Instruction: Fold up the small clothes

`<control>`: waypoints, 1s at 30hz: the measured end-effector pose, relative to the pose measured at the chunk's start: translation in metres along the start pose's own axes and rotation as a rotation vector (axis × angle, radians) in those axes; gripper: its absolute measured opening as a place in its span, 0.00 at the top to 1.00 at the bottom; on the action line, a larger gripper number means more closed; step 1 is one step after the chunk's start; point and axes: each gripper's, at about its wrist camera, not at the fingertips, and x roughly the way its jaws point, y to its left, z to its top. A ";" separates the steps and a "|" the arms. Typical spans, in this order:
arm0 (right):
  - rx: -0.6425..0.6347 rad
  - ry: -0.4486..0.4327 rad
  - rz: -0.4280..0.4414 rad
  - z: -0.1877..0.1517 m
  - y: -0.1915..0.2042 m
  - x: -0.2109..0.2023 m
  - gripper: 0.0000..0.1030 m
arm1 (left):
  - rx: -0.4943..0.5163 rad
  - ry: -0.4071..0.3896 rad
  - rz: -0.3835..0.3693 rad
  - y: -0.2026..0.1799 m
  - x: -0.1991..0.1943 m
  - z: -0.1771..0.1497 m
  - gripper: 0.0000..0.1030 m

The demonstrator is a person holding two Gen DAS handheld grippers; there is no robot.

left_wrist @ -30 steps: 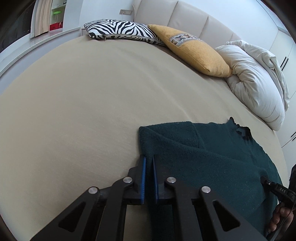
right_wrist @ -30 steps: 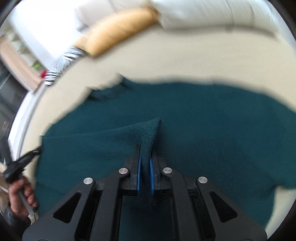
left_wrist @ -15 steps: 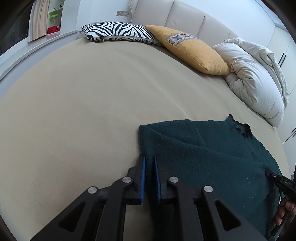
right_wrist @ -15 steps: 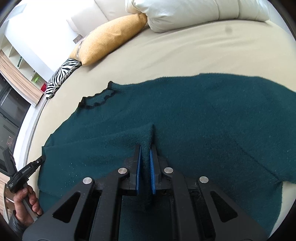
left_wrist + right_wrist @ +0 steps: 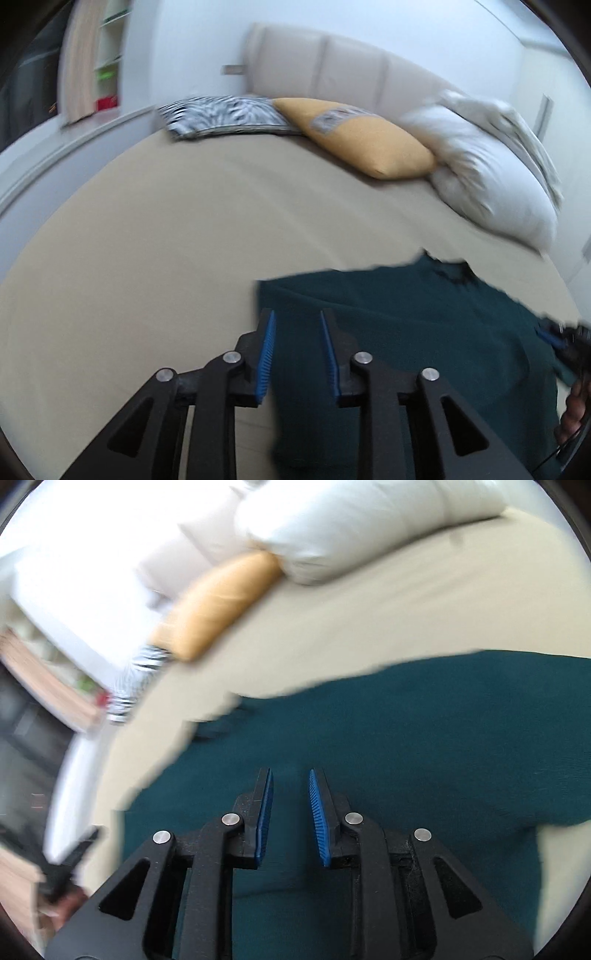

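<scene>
A dark green knitted sweater point(image 5: 424, 746) is lying flat on the beige bed point(image 5: 147, 236). The left gripper point(image 5: 297, 334) and right gripper point(image 5: 290, 794) are opening above it, pinching nothing.

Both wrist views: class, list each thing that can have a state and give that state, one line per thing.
Left gripper: jaws opening, nothing pinched, sweater below.
Right gripper: jaws opening, nothing pinched, sweater below.
Green sweater: lying flat on the bed, released.
Bed: beige cover smooth.
Yellow cushion: lying against the headboard.
Zebra cushion: lying flat.
White pillow: rumpled, leaning.
</scene>
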 end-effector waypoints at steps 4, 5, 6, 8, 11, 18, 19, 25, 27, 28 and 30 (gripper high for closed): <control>-0.087 0.175 0.179 -0.025 0.051 0.042 0.80 | 0.074 0.155 0.042 -0.016 0.046 -0.022 0.68; -0.092 0.222 0.192 -0.033 0.054 0.055 0.80 | 0.053 0.159 0.021 -0.009 0.053 -0.028 0.67; -0.085 0.284 0.167 -0.044 0.050 0.074 0.81 | 0.047 0.134 -0.004 -0.005 0.051 -0.030 0.67; -0.033 0.304 0.158 -0.051 0.027 0.087 0.98 | 0.069 0.137 -0.005 -0.005 0.050 -0.028 0.67; 0.175 0.204 0.264 -0.038 -0.032 0.070 1.00 | 0.074 0.136 -0.007 -0.003 0.054 -0.027 0.67; 0.392 -0.084 0.030 0.000 -0.136 -0.040 0.89 | 0.019 0.130 -0.004 -0.008 0.029 -0.032 0.54; 0.389 -0.142 0.018 0.000 -0.147 -0.069 0.87 | 0.004 0.118 -0.010 -0.009 0.021 -0.032 0.46; 0.579 -0.423 -0.124 -0.032 -0.252 -0.215 0.40 | -0.032 0.090 -0.147 -0.039 -0.018 -0.040 0.43; 0.700 -0.462 -0.137 -0.047 -0.296 -0.245 0.40 | -0.062 0.114 -0.200 -0.048 -0.023 -0.049 0.42; 0.738 -0.480 -0.137 -0.052 -0.310 -0.252 0.40 | -0.069 0.125 -0.214 -0.051 -0.023 -0.053 0.41; 0.796 -0.504 -0.109 -0.059 -0.340 -0.261 0.45 | -0.079 0.161 -0.222 -0.060 -0.021 -0.063 0.41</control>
